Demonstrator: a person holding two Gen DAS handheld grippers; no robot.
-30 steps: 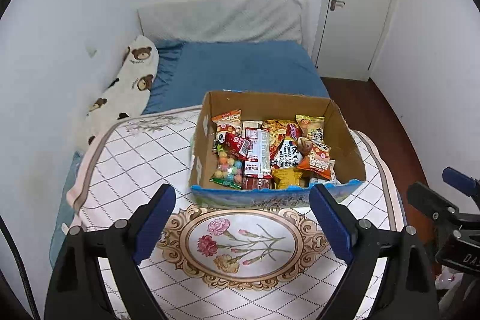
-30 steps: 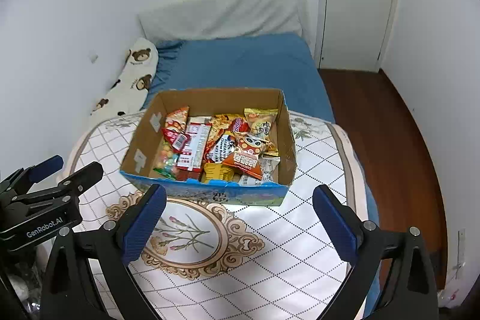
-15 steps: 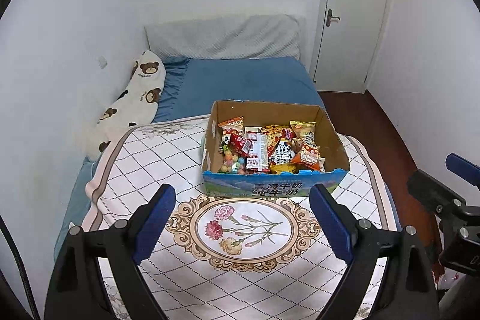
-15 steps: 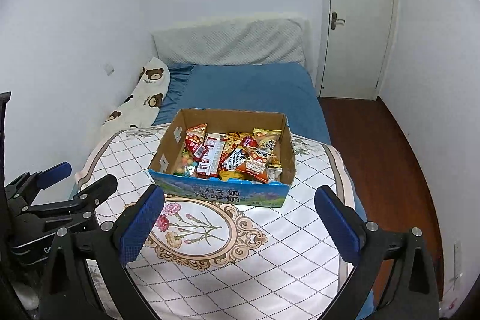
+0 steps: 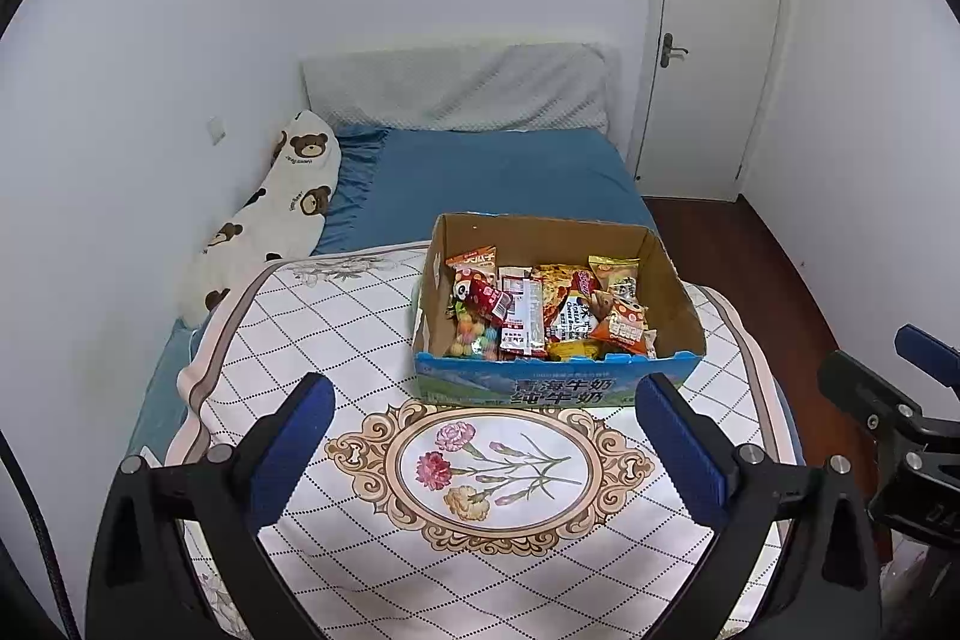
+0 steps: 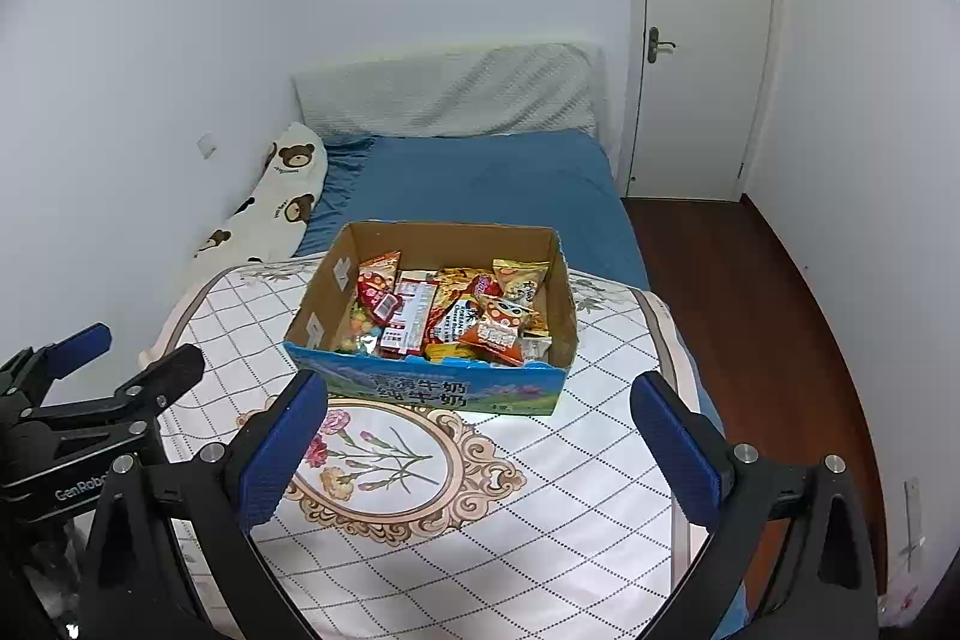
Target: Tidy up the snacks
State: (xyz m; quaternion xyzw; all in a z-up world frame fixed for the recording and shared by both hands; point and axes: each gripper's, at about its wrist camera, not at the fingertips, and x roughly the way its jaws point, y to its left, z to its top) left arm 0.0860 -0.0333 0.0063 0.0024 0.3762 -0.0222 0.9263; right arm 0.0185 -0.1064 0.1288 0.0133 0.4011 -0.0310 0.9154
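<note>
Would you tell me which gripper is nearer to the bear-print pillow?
Left. The left gripper, jaws opening with nothing between them, hovers over the floral cloth with the bear-print pillow ahead to its left; the right gripper sits farther right, beyond it.

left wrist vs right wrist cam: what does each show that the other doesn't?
Left wrist only: the right hand-held gripper side-on at its right edge, and the floral medallion unobstructed between its own fingers.

Right wrist only: the left hand-held gripper side-on at its left edge, white labels on the box's inner left wall, and a wide stretch of wood floor.

Both: the cardboard box full of snack packets on the patterned cloth, blue bed, bear pillow, closed door; both grippers empty, the left's jaws opening.
</note>
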